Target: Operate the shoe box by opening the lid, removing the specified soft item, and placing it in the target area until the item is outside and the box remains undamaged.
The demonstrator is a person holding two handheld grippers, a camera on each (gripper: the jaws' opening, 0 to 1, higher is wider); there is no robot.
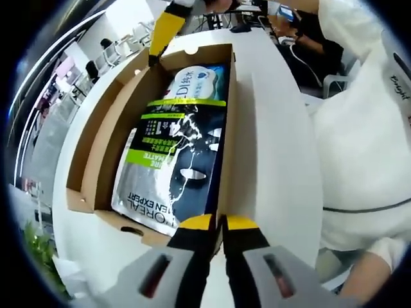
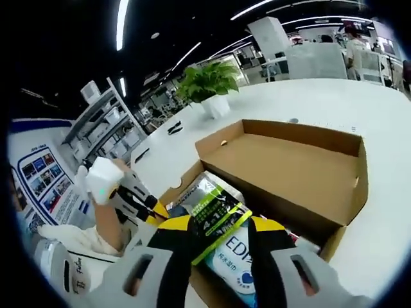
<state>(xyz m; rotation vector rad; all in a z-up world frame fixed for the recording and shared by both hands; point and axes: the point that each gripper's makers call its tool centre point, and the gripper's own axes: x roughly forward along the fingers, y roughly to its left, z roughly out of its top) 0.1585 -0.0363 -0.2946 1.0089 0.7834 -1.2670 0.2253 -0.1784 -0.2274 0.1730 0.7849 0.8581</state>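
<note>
- Lid work looks finished: the brown cardboard shoe box point(image 1: 96, 154) lies open on the white table point(image 1: 276, 141), its flap folded back flat, which leaves the contents reachable from above.
- Your right gripper point(image 2: 218, 232) has its jaws a packet's width apart, the black-and-green soft packet point(image 2: 215, 215) between them; the grip seems to be on the packet's end, over the box interior, so the packet is not yet out.
- Your left gripper point(image 1: 218, 223) has its yellow-tipped jaws almost together at the box's near wall point(image 1: 144, 234); whether they pinch the cardboard you cannot tell, though bracing the box there would make sense.
- Beneath the packet lies a white-and-blue pack point(image 2: 234, 263); lift cleanly so that it stays behind.
</note>
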